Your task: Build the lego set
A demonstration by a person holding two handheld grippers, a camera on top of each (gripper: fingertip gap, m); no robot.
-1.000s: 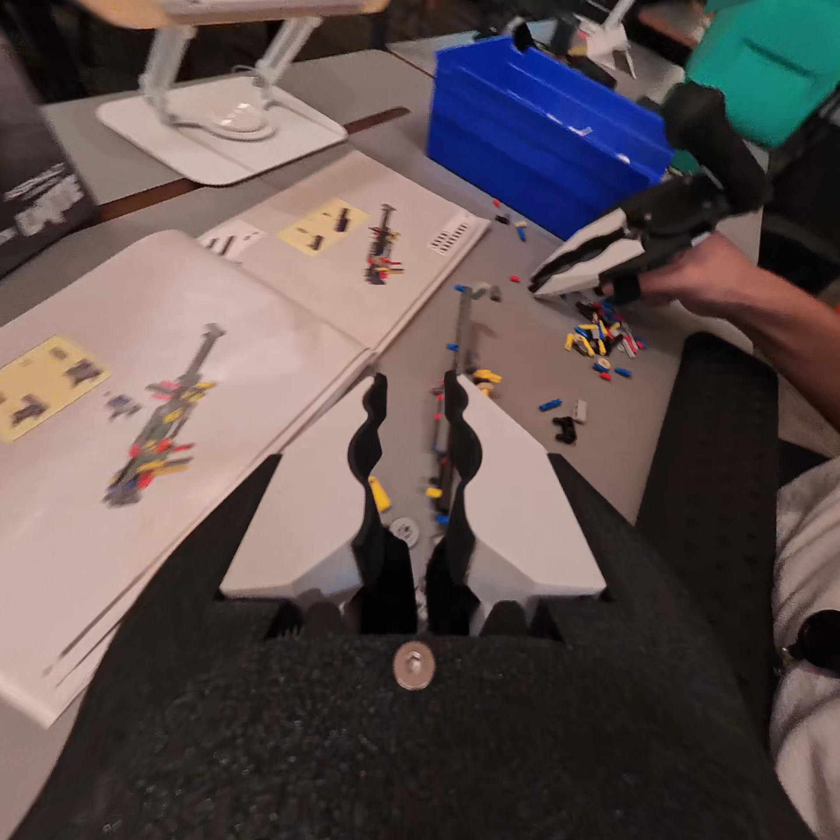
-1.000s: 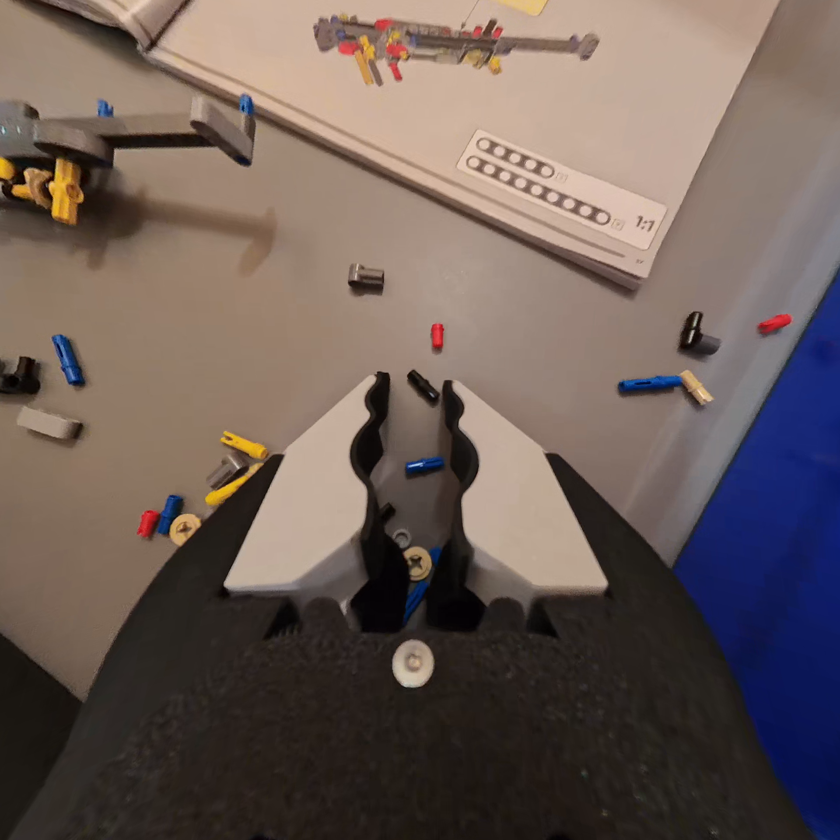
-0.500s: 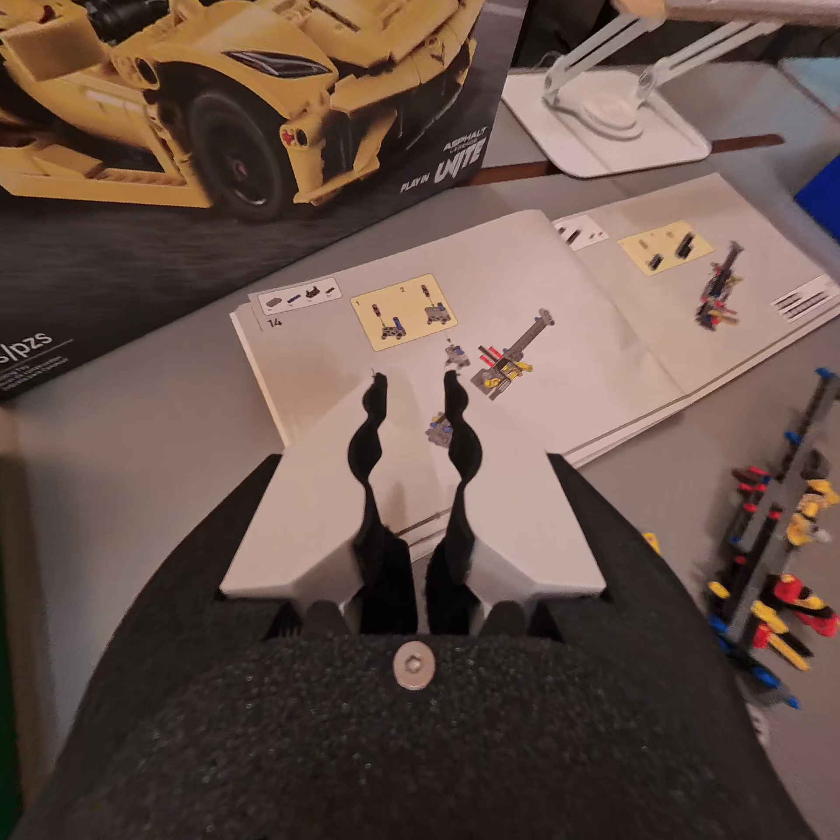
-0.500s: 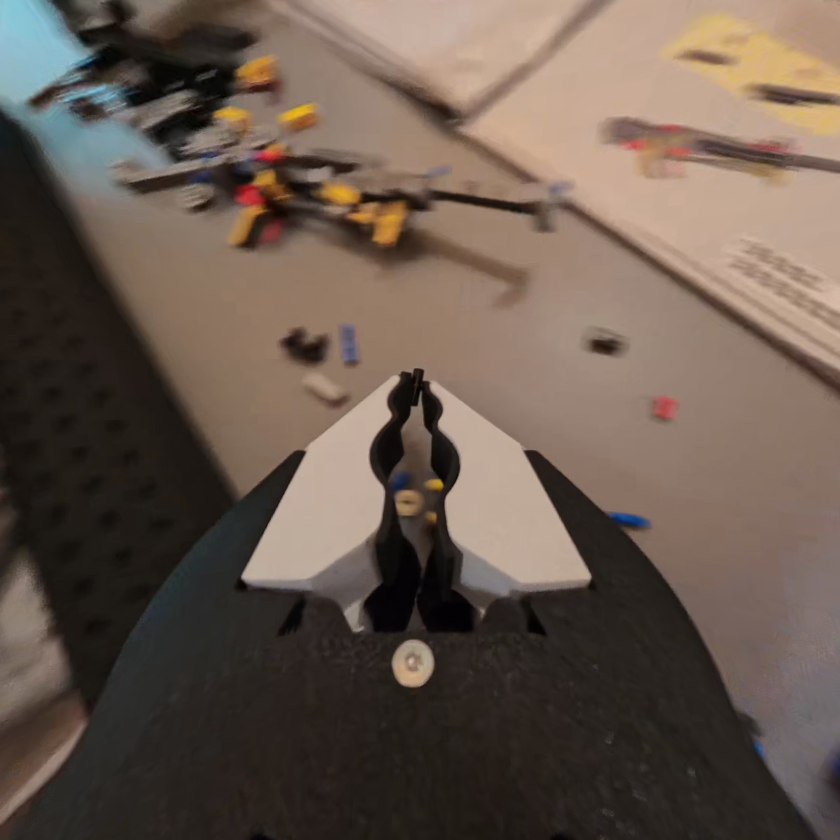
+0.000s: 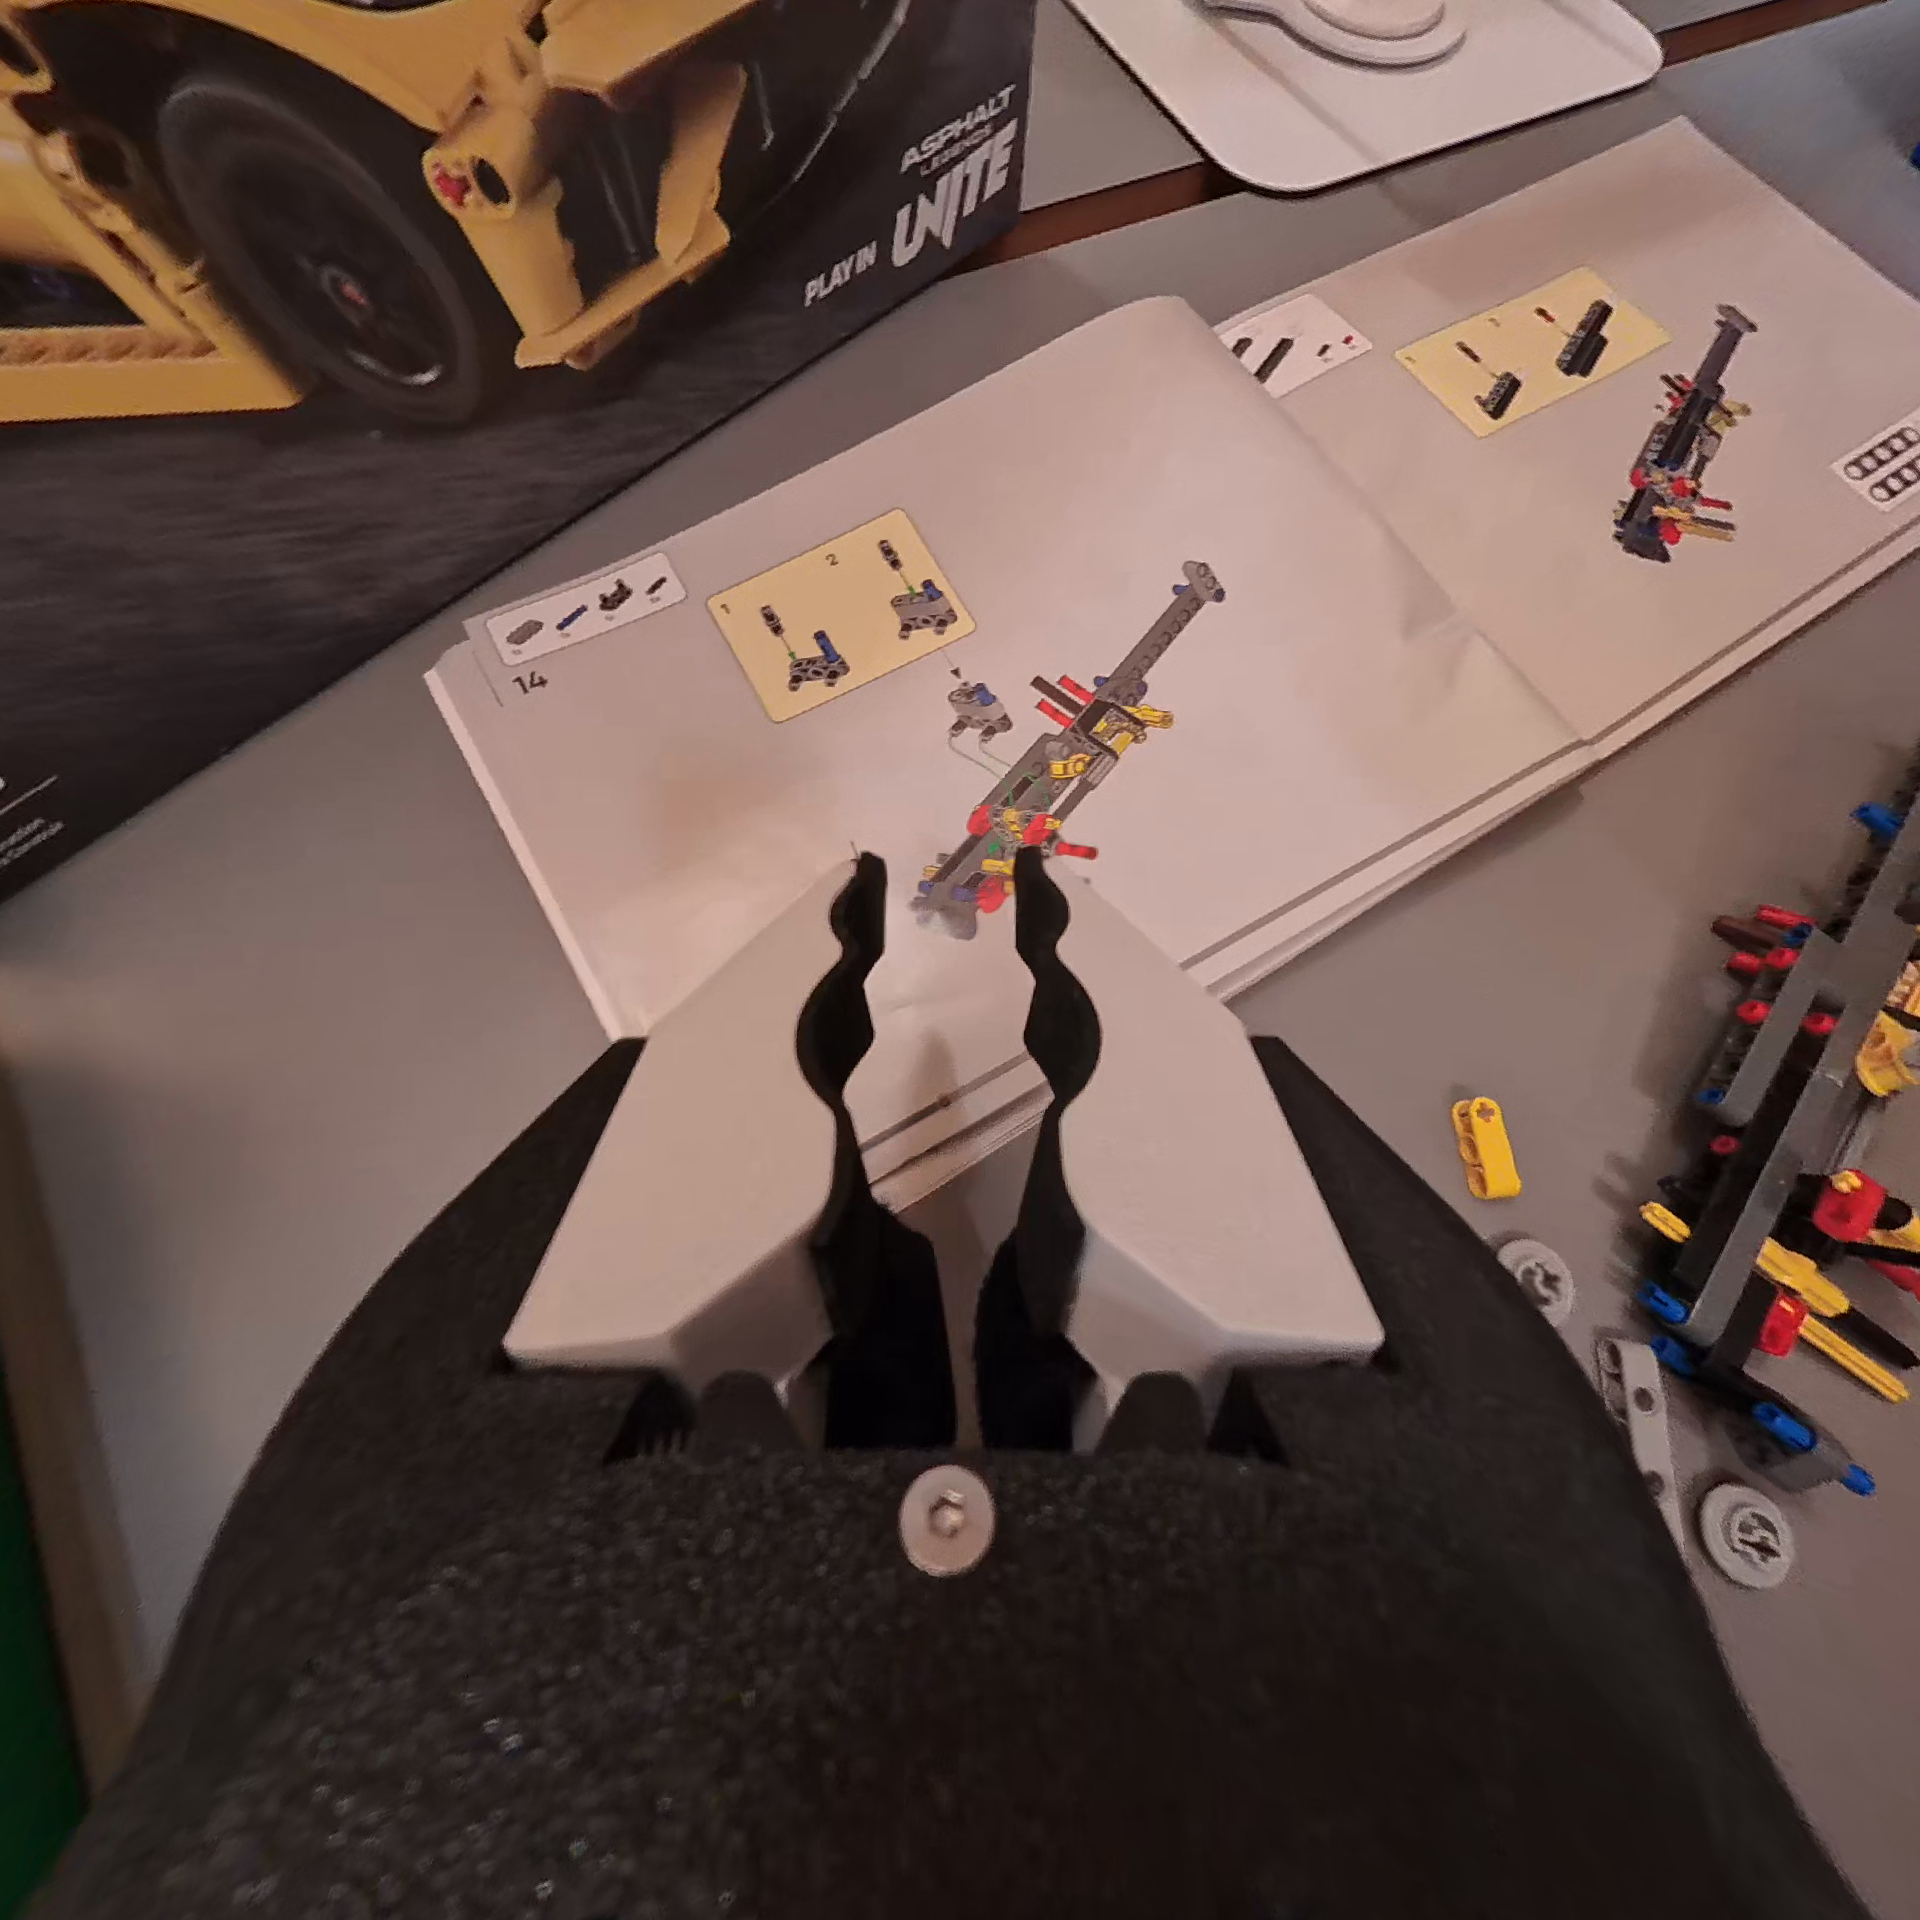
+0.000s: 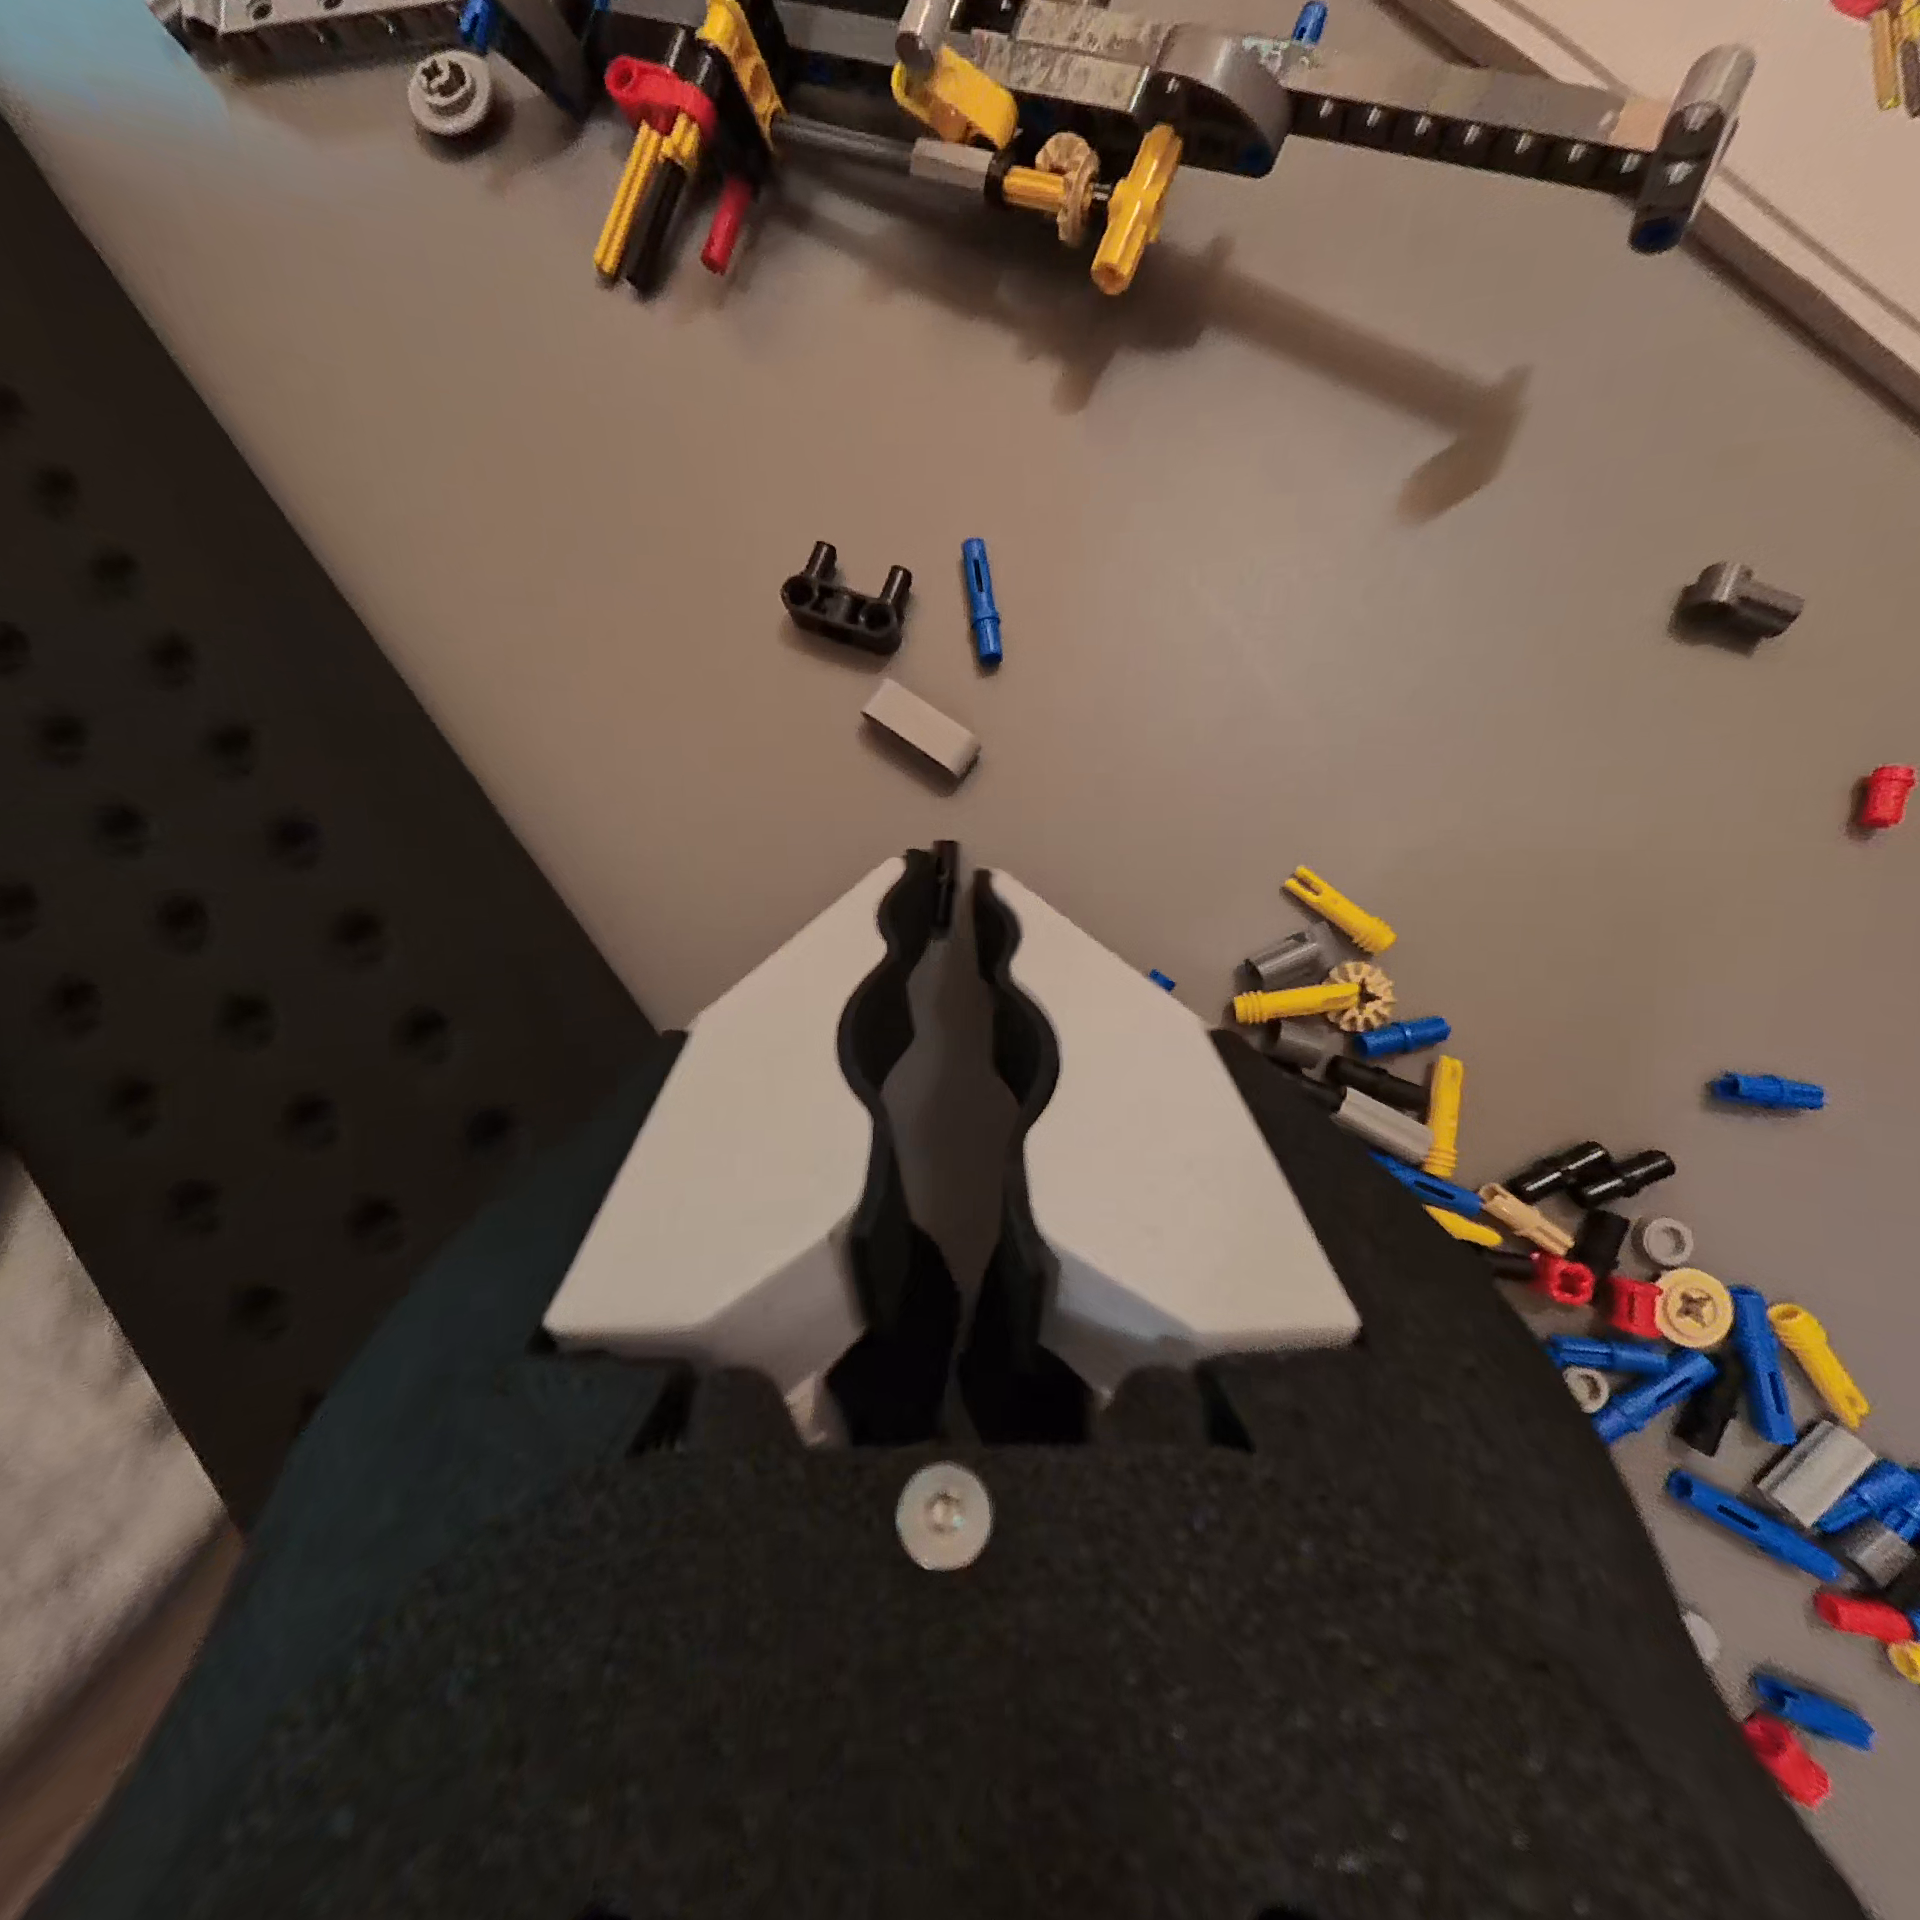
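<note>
My left gripper (image 5: 945, 868) is open and empty, held over the open instruction booklet (image 5: 1195, 499). The part-built lego frame (image 5: 1787, 1174) lies on the grey table at the right edge of the left wrist view. In the right wrist view the same frame (image 6: 1039, 114) lies across the top. My right gripper (image 6: 948, 878) is shut on a small black pin (image 6: 943, 873) at its fingertips, above the table. Just ahead of it lie a grey beam (image 6: 921, 725), a black connector (image 6: 844, 603) and a blue pin (image 6: 981, 601).
The set's box (image 5: 364, 260) with a yellow car stands at the back left. A white stand base (image 5: 1351, 73) is behind the booklet. A heap of loose pins (image 6: 1621, 1299) lies right of my right gripper. A black perforated chair (image 6: 187, 831) is at the left. About 35 cm separates my left fingertips from my right. To the black connector (image 6: 844, 603): right tips about 5 cm, left tips about 30 cm.
My left gripper swung left from the frame to over the booklet. My right gripper shut on the black pin, lifted it and moved left toward the frame.
</note>
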